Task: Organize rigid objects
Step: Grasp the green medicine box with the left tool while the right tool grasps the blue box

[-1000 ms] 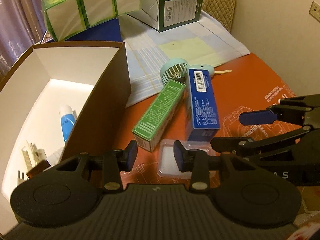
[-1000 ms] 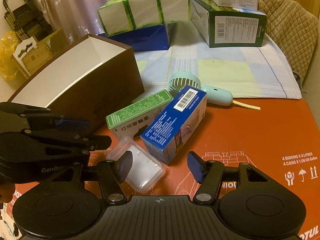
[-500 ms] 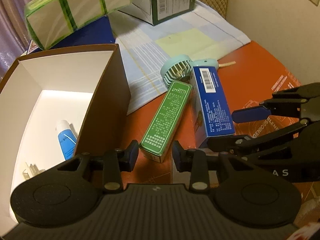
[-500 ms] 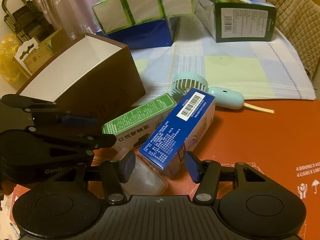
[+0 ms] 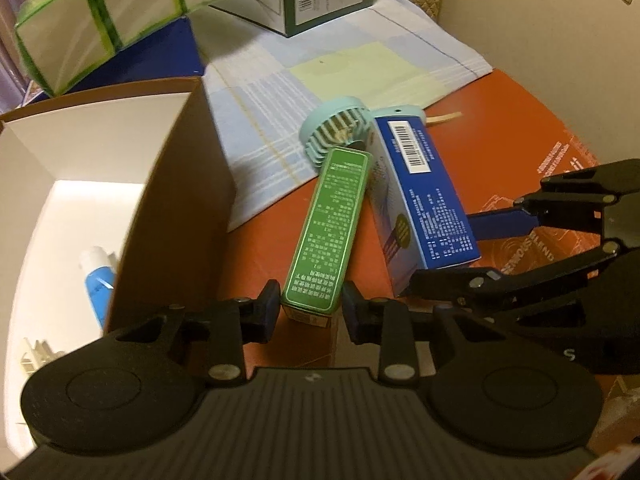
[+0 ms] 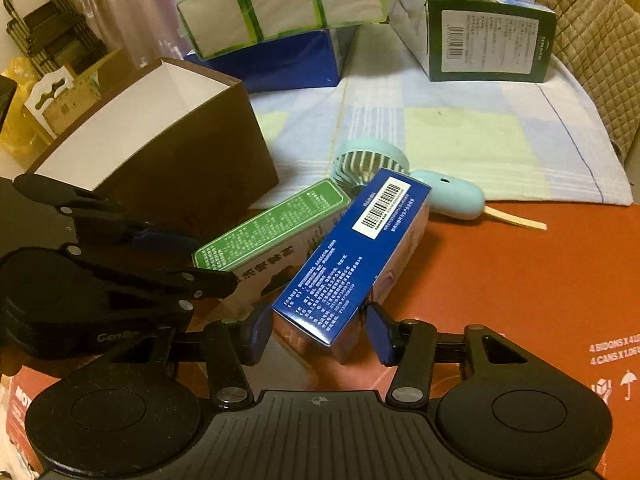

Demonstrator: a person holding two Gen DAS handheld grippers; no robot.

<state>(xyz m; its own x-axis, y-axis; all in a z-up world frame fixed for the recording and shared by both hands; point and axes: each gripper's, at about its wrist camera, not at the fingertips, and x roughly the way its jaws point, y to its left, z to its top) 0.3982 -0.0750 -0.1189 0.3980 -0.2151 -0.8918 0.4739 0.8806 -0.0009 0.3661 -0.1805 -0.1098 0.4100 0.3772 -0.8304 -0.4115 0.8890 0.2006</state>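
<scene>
A long green box (image 5: pixel 328 232) and a blue box (image 5: pixel 424 196) lie side by side on the orange surface; both also show in the right wrist view, green box (image 6: pixel 268 236) and blue box (image 6: pixel 352 256). My left gripper (image 5: pixel 310 312) is open with its jaws on either side of the green box's near end. My right gripper (image 6: pixel 316 330) is open with its jaws around the blue box's near end. A mint handheld fan (image 5: pixel 340 128) lies behind both boxes. An open brown box (image 5: pixel 176 200) stands at the left and holds a blue tube (image 5: pixel 98 280).
A checked cloth (image 6: pixel 460 136) covers the back of the table. On it stand a dark green carton (image 6: pixel 480 36), a blue box with a green-wrapped pack (image 6: pixel 280 4) on top. A quilted chair back (image 6: pixel 592 48) is at the far right.
Both grippers have moved forward. The left jaws now flank the green box's end and the right jaws flank the blue box's end. The clear plastic case has dropped out of view.
</scene>
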